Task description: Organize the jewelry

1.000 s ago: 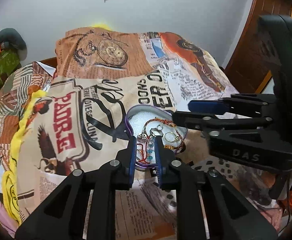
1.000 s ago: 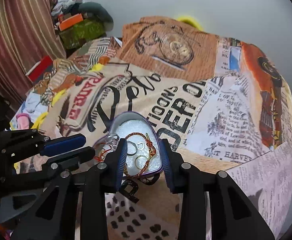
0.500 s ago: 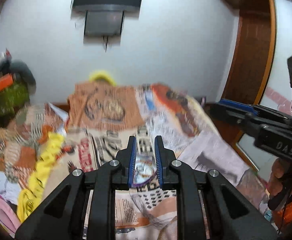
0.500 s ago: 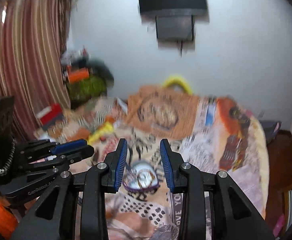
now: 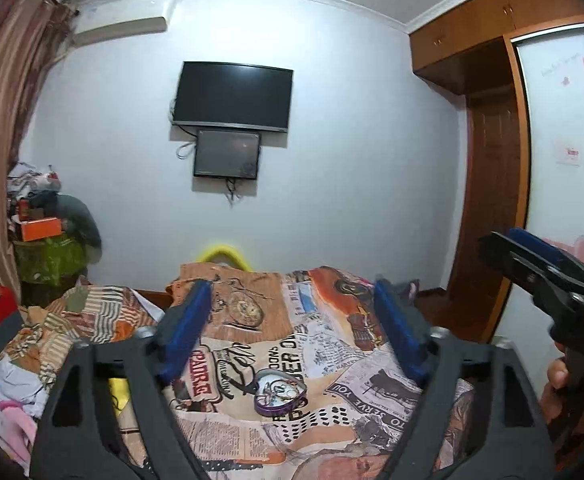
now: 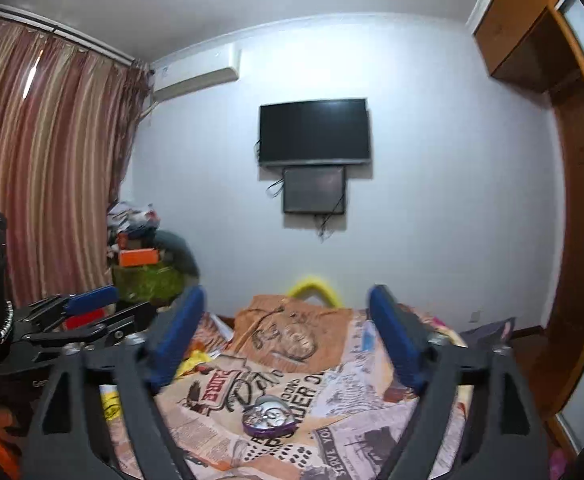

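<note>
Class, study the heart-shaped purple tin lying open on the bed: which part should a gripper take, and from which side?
Grip the heart-shaped tin by its upright purple side wall, coming down from above, one finger inside the rim and one outside. It lies flat on the bedspread, open side up, probably too broad to span.

A black TV [image 5: 232, 96] hangs on the white wall [image 5: 352, 128] at 12 o'clock. Striped curtains [image 6: 47, 168] hang at 9 o'clock. A brown wardrobe [image 5: 492, 184] stands at 3 o'clock. The bed [image 5: 332, 344] sits at 6 o'clock.
</note>
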Demonstrator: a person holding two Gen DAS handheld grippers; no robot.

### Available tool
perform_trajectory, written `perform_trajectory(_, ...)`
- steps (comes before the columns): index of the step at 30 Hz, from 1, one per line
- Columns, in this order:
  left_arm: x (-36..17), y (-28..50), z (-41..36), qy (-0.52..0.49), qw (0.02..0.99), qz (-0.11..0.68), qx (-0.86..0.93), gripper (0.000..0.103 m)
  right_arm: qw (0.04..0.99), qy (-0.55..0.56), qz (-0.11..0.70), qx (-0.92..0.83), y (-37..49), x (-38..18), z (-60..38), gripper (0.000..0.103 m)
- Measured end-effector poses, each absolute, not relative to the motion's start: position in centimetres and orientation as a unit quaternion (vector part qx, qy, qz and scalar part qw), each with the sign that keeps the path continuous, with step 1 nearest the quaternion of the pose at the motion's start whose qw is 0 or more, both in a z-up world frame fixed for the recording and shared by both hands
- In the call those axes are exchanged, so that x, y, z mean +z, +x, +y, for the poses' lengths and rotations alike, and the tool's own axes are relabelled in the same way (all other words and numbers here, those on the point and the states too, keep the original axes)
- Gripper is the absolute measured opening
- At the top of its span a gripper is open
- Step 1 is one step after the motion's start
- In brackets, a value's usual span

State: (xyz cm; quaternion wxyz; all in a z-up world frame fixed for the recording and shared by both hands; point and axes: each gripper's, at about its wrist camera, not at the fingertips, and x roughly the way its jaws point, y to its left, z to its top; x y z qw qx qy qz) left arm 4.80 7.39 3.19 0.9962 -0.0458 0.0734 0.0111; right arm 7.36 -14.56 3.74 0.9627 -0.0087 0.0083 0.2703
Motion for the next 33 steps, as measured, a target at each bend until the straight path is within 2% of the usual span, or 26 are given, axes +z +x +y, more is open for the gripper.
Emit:
perform_trajectory(1,3.0,4.5,7.4,-0.048,0.996,0.071,0.015,0.096,0.964,-0.006,0.007,0.264,7.3,3.7,-14.4,0.1)
perform_trajectory(2,2.9,4.1,7.4,-0.049,0.996,0.068,0.019,0.097,0.966,-0.003,0.007,0.258,7.1,3.5,-14.3,0.103)
perform_trajectory(33,1.3,3.3,6.4,-0.046,0.994,0.096,0.037,0.099,0.972,-0.01,0.038,0.231,5.5,2.2,-15.7,0.103)
